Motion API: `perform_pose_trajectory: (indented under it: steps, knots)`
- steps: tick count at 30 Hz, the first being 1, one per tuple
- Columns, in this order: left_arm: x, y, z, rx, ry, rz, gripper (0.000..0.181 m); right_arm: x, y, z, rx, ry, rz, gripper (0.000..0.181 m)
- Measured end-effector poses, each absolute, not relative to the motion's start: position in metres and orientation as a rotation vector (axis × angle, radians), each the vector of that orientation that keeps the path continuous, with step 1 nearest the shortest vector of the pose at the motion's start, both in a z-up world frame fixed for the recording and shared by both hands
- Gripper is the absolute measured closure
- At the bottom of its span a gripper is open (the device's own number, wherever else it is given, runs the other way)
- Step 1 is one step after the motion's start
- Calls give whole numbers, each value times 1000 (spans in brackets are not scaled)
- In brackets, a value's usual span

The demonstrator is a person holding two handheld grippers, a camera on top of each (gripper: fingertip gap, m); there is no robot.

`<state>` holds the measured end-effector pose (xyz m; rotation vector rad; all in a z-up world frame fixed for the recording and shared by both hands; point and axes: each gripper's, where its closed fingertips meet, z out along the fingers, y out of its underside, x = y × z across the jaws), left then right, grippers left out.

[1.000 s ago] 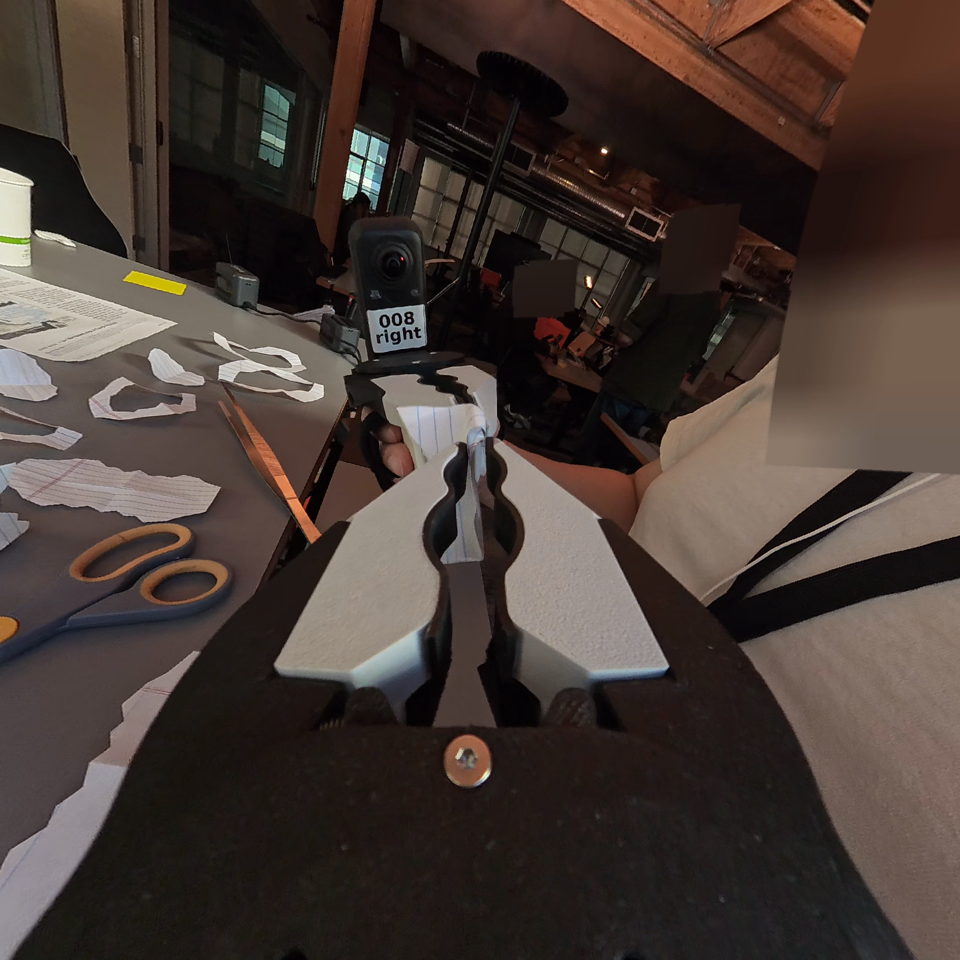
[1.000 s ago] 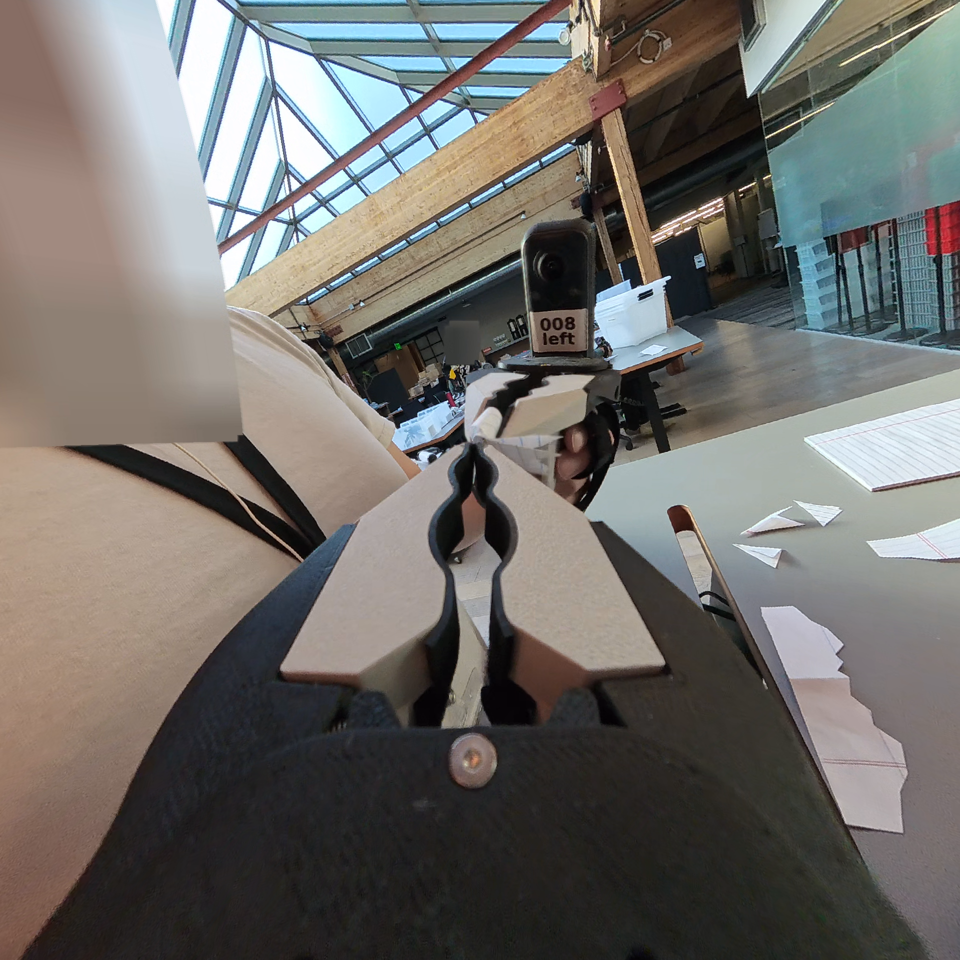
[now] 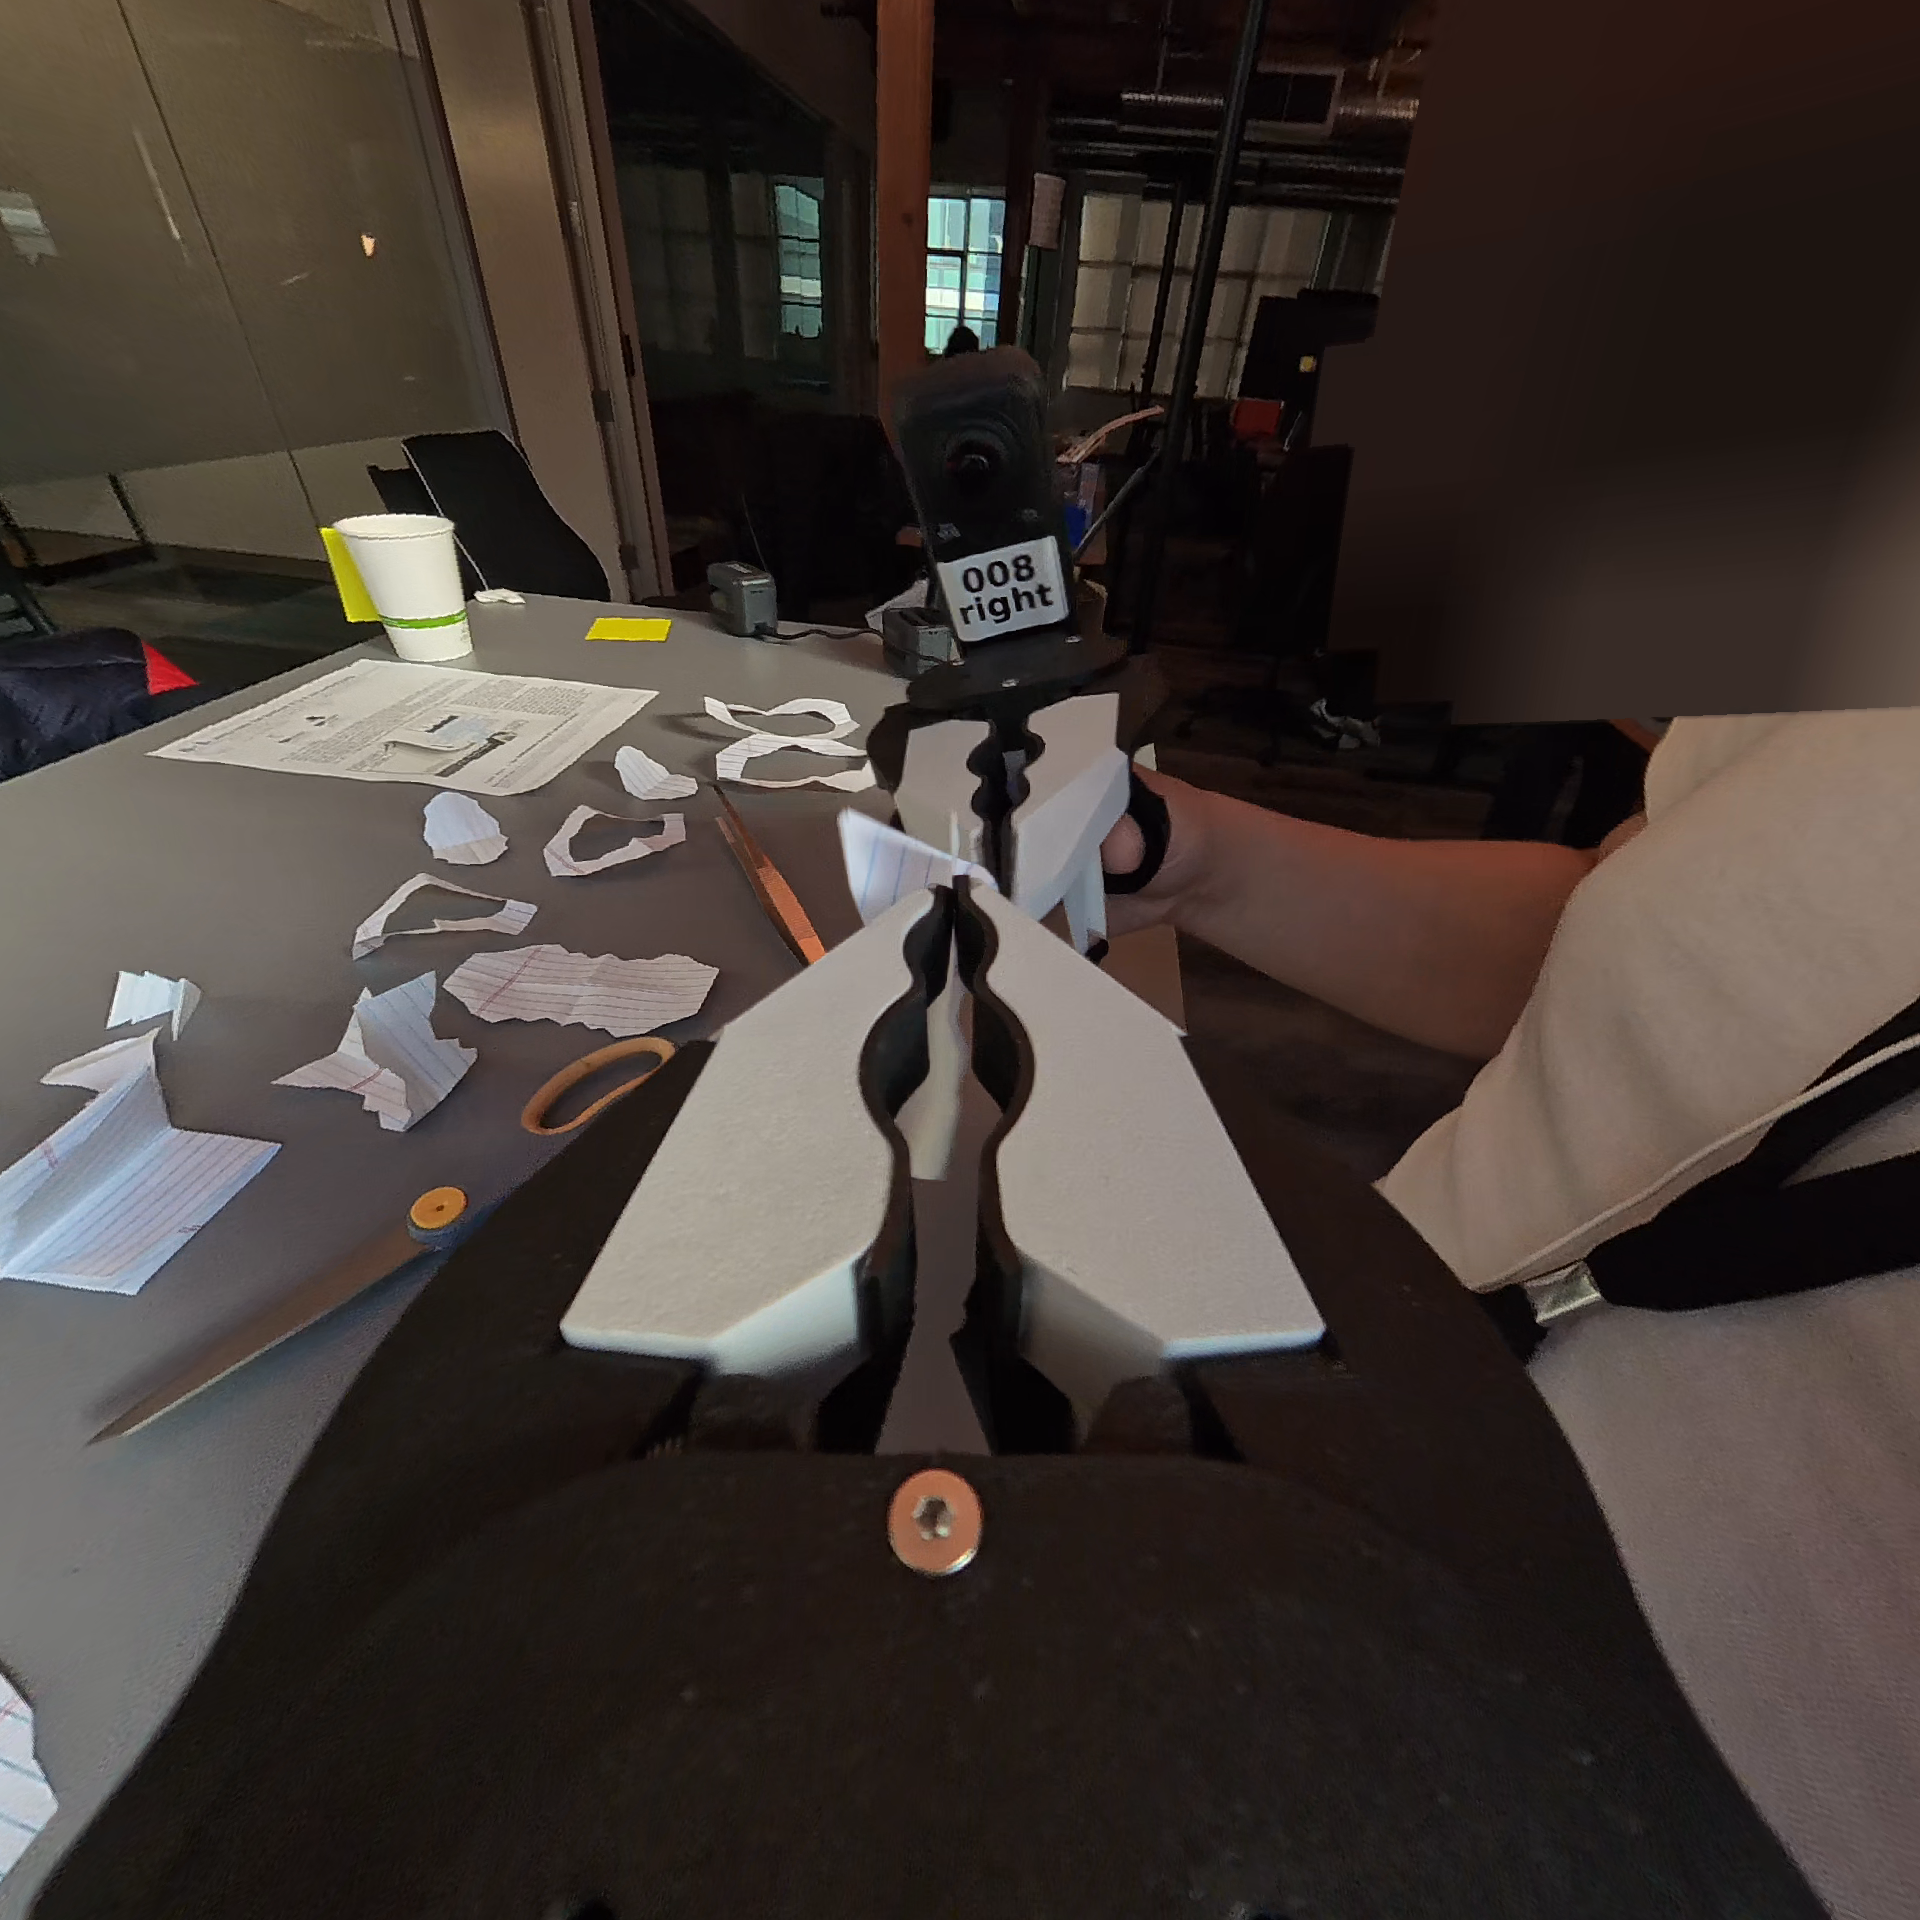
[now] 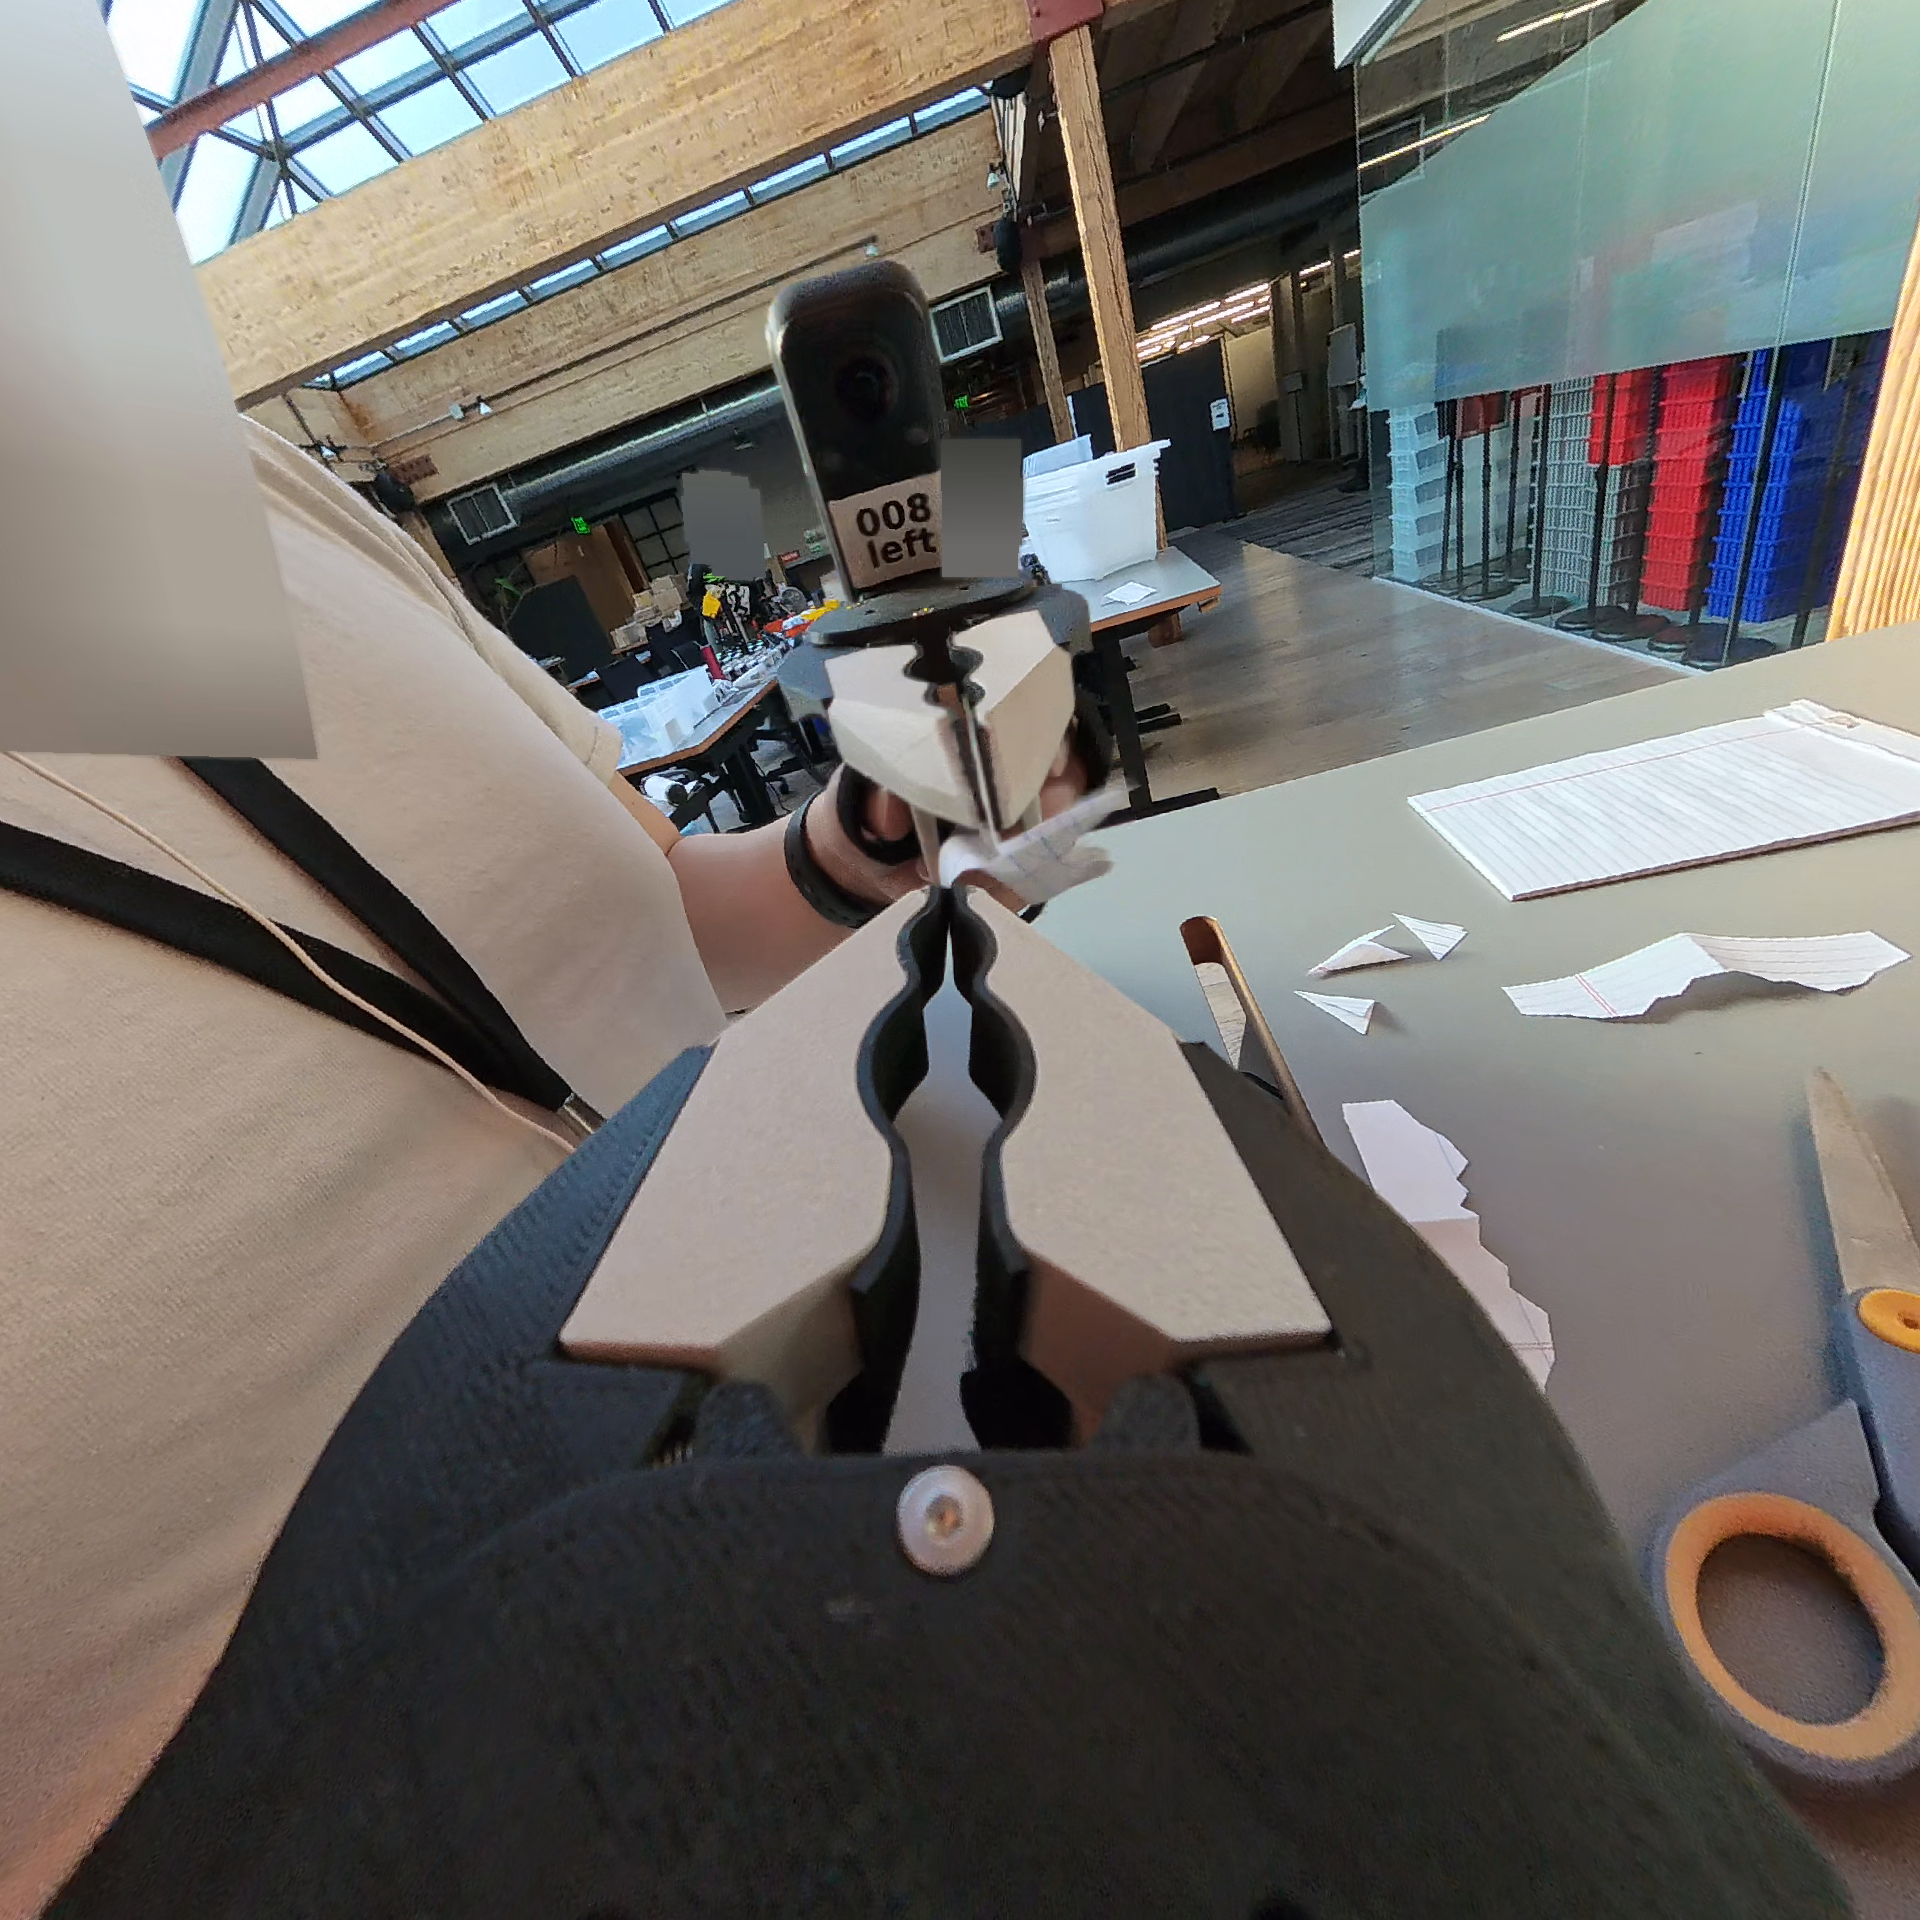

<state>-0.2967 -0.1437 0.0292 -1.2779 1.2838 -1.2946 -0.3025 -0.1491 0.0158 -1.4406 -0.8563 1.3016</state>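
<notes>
Left gripper (image 3: 956, 894): fingers pressed together at the tips, pinching a piece of lined paper (image 3: 899, 862). Part of the sheet runs down through the gap between the fingers toward frame centre; the rest sticks out beyond the tips, up and to the left.

Right gripper (image 4: 948, 904): fingertips closed to a thin line. The same lined paper (image 4: 1023, 852) sits just beyond the tips, upper centre of the right wrist view. Whether the right tips actually clamp its edge cannot be told from that view; in the left wrist view the right gripper (image 3: 987, 831) faces the left one with the paper between the two, its fingers drawn together.

The two grippers point at each other, tips nearly meeting, held just off the edge of a grey table (image 3: 208, 883).

On the table, left half of the left wrist view: torn paper scraps (image 3: 582, 987), a printed sheet (image 3: 416, 727), a white paper cup (image 3: 410, 582) in the upper left, a yellow note (image 3: 629, 629). Scissors (image 3: 436, 1216) with orange-lined handles lie lower left, beside the left gripper body. In the right wrist view, a lined notepad (image 4: 1662, 800) lies at the right edge, with the scissors (image 4: 1860, 1351) at lower right.
</notes>
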Motion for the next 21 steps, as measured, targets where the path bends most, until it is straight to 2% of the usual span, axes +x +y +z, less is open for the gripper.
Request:
perform_pose_trajectory:
  steps: [10,17,21]
  knots:
    - [-339,-104,85,-1168,787,-1612,181,-281,-137,20,-1392,-680,1391,181]
    - [-345,-97,90,-1153,667,-1748,181,-280,-135,20,-1313,-581,1576,181]
    - [-339,-96,86,-1187,704,-1763,181,-282,-129,18,-1316,-546,1589,155]
